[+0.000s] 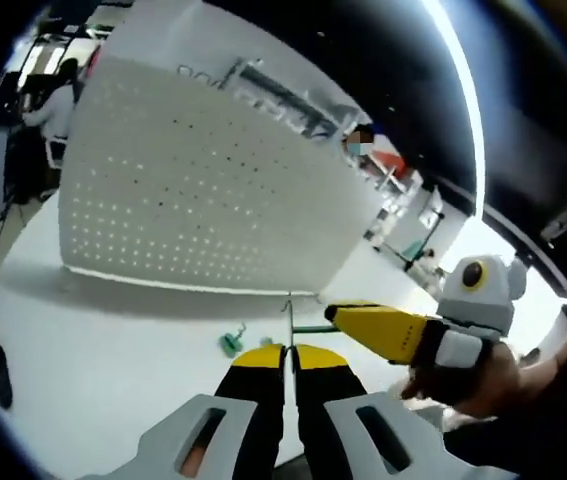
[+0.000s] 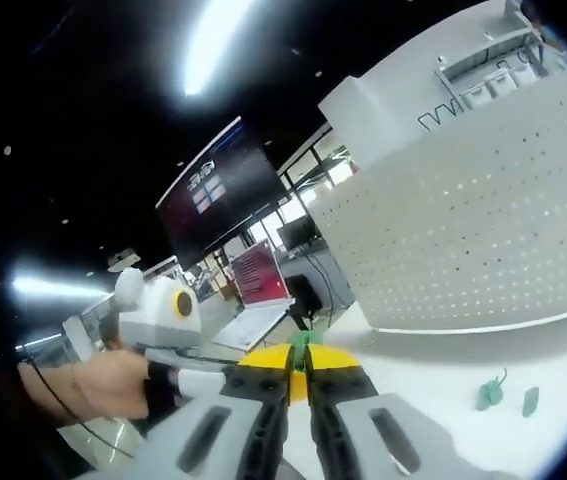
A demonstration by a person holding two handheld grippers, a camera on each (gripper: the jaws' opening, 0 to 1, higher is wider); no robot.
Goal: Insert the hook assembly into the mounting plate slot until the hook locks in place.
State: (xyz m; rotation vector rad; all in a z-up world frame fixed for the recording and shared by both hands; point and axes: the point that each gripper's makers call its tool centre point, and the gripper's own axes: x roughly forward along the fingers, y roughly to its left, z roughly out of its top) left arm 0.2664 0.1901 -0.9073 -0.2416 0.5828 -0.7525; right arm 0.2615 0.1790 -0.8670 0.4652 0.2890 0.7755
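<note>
On the white table [image 1: 113,350] before one upright white perforated mounting plate [image 1: 193,190], you have two grippers meeting on one hook assembly [image 1: 289,318], held just above the table at 6 o'clock in the left gripper view. Your left gripper [image 1: 286,350] is pinched on its thin metal wire, which points to 12 o'clock, while your right gripper [image 2: 301,358] is clenched on its green part, whose long axis runs toward 3 o'clock in the left gripper view. Two loose green pieces [image 2: 490,393] lie at 4 o'clock in the right gripper view, with a dark ceiling, strip lights and desks behind.
</note>
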